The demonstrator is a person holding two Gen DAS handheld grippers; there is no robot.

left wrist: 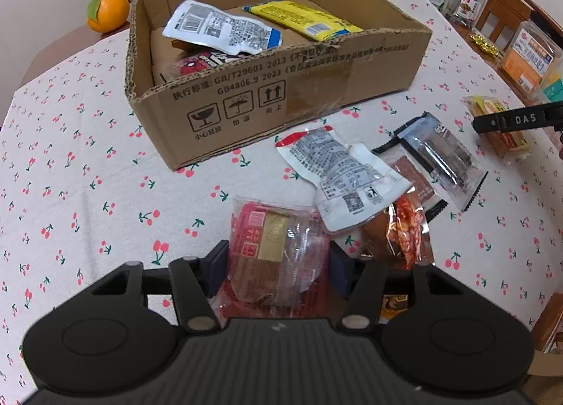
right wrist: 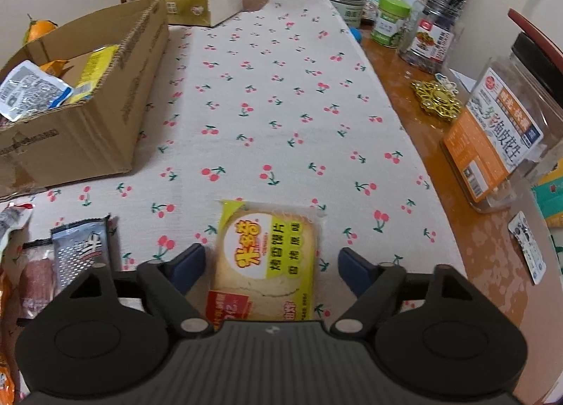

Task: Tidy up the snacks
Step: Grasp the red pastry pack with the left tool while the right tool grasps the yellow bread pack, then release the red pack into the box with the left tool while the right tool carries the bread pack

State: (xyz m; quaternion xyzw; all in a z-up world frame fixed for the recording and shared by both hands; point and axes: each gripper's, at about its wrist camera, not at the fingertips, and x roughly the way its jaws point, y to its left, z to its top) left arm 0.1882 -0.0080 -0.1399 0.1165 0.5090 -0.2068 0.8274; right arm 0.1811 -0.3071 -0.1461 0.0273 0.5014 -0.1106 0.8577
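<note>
Box: your cardboard box [left wrist: 281, 88] sits at eleven o'clock of both grippers.
Left gripper [left wrist: 278, 264]: clenched on the red packet [left wrist: 274, 257], seemingly.
Right gripper [right wrist: 271, 264]: released; yellow cracker pack [right wrist: 267, 260] between the jaws, long axis toward twelve.

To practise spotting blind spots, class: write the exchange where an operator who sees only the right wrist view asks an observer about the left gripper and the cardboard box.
Operator: What is the left gripper on?
Observer: The left gripper has a red-and-gold packet between its fingers, which appear to touch both its sides.
Operator: Anything on the box face nearest it?
Observer: The cardboard box shows printed glass, umbrella and arrow symbols.
</note>
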